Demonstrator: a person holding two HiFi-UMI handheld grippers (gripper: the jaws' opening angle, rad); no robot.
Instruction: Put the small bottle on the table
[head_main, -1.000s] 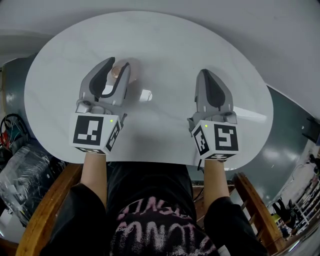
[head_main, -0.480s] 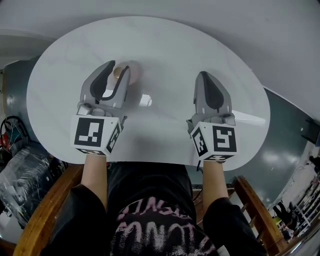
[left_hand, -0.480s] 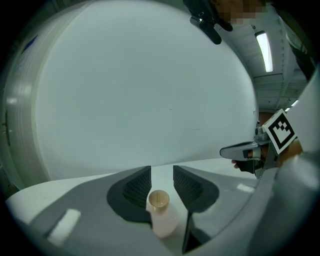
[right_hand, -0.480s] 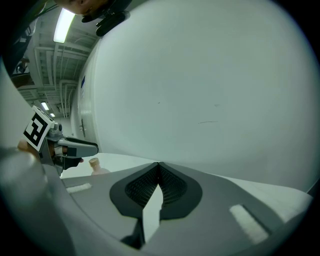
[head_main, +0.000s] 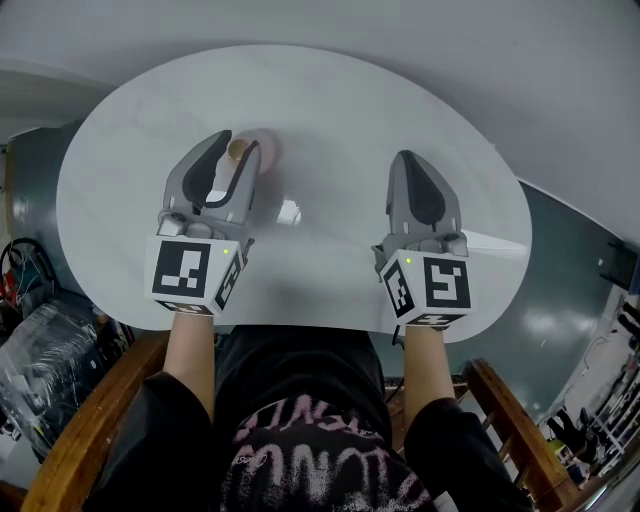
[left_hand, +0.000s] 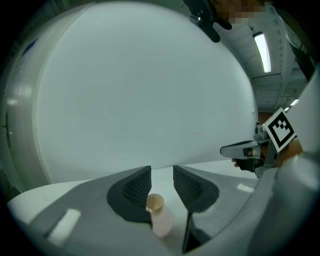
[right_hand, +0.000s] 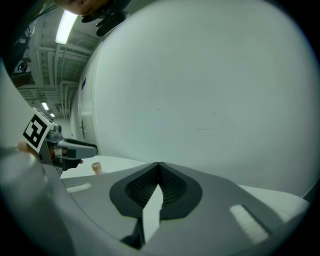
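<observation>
The left tool (left_hand: 162, 176) is being held with its jaws spread, and a clear gap is being left between the two ribbed pads (left_hand: 136, 187). The small bottle (left_hand: 160, 220) is being shown inside that gap, upright, with its tan cap on top and its pale pink body below. It is being seen closer to the left-hand pad than to the other. Whether that pad is being touched cannot be told, while open space is being left on the bottle's other side.

In the head view the bottle is being seen standing on the white oval surface (head_main: 340, 90), on its left half, between the tips of the left tool.

The right tool (right_hand: 158, 169) is being held with its jaws pressed together, pad against pad, and nothing is being pinched between them. It is being held over the right half of the surface, well apart from the bottle. In the right gripper view the bottle's cap is being shown small and far to the left, just beside the left tool.

Both tools are being gripped by a person's hands near the surface's near edge, with the marker cubes (head_main: 193, 275) turned towards the person. A black top with pink print (head_main: 320, 455) is being worn, and wooden armrests (head_main: 90, 425) are being shown on either side.
</observation>
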